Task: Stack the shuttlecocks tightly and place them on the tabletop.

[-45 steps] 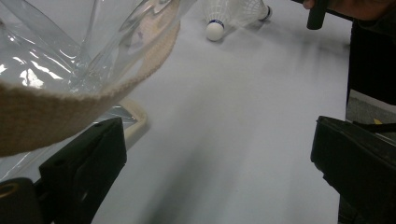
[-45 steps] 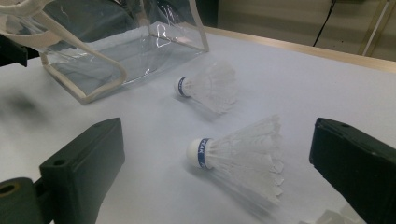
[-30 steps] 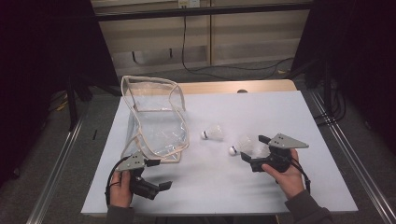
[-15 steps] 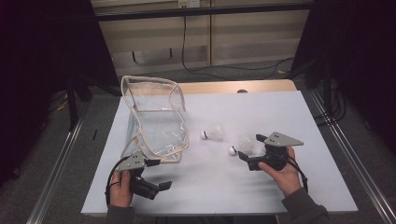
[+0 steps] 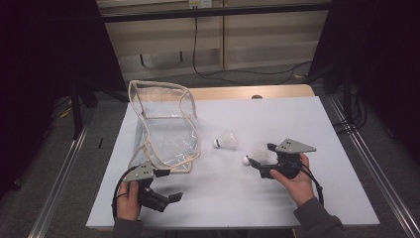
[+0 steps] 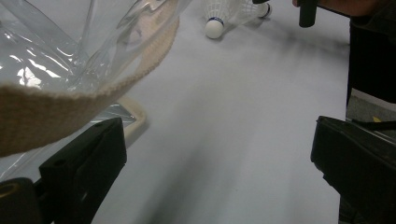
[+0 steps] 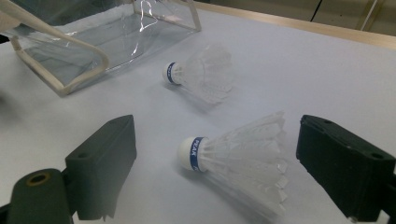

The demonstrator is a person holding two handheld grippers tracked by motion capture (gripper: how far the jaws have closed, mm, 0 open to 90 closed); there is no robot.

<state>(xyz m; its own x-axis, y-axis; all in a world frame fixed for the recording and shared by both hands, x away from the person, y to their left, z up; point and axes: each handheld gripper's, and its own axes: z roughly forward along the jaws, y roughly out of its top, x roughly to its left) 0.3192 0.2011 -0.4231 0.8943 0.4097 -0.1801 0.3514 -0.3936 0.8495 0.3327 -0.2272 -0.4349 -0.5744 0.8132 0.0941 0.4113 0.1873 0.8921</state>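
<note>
Two white shuttlecocks lie on the white table (image 5: 307, 124). The near shuttlecock (image 5: 255, 152) (image 7: 243, 163) lies on its side between the jaws of my right gripper (image 5: 260, 159) (image 7: 217, 140). Those jaws have just been closing, but both pads stand clear of the feathers, so the gripper is open. The far shuttlecock (image 5: 227, 141) (image 7: 201, 74) (image 6: 217, 18) lies a little beyond it, towards the bag. My left gripper (image 5: 168, 185) (image 6: 215, 140) rests open at the front left, by the near corner of the clear bag (image 5: 166, 134) (image 6: 70, 102) (image 7: 93, 42), with nothing between its jaws.
The bag has beige fabric trim and stands open on the left half of the table. A wooden edge (image 5: 237, 92) runs along the table's far side, and metal rails (image 5: 366, 168) flank it.
The right gripper has shifted slightly around the near shuttlecock, and its jaws look a little narrower. The left gripper, the bag and the far shuttlecock have not moved.
</note>
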